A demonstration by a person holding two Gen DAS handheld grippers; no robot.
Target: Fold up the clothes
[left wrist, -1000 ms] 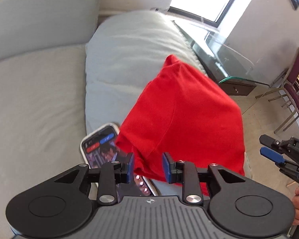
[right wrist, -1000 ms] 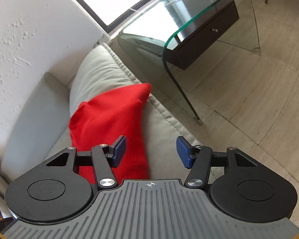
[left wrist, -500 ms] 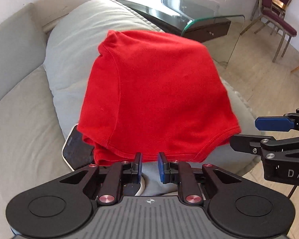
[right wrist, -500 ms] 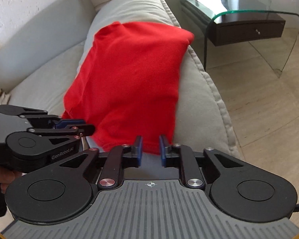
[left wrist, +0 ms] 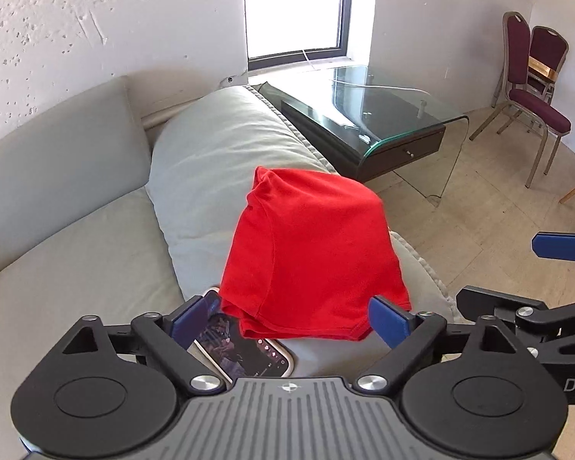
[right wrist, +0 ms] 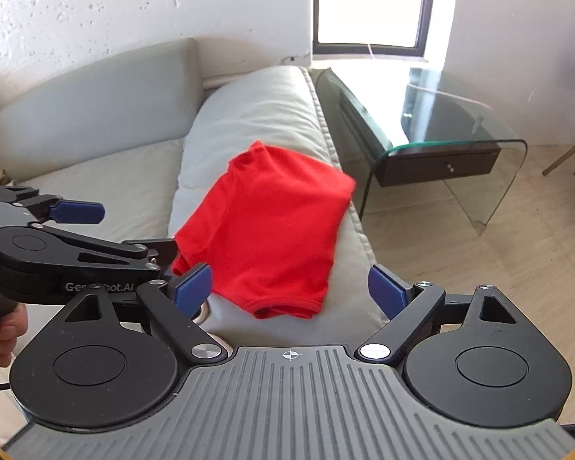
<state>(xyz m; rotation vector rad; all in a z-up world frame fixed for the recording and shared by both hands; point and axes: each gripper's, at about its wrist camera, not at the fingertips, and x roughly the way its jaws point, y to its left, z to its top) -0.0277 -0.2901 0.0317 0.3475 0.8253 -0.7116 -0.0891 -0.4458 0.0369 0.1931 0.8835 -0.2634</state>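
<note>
Both sets of blue-padded fingers are spread wide with nothing between them. My left gripper (left wrist: pixel 290 320) hovers just near of the folded red garment (left wrist: pixel 314 257), its left pad over a phone (left wrist: pixel 245 352) lying face up on the cushion, partly tucked under the garment's near-left corner. My right gripper (right wrist: pixel 289 287) hangs at the same near edge, a little to the right, also gripping nothing. I can see a hand (right wrist: pixel 0 331) on the left gripper's handle at the left of the right wrist view. The garment lies draped over the grey sofa armrest (left wrist: pixel 218 161), clear of both grippers. Farther right stand a glass side table (left wrist: pixel 398 111) and maroon chairs (left wrist: pixel 533 88).
</note>
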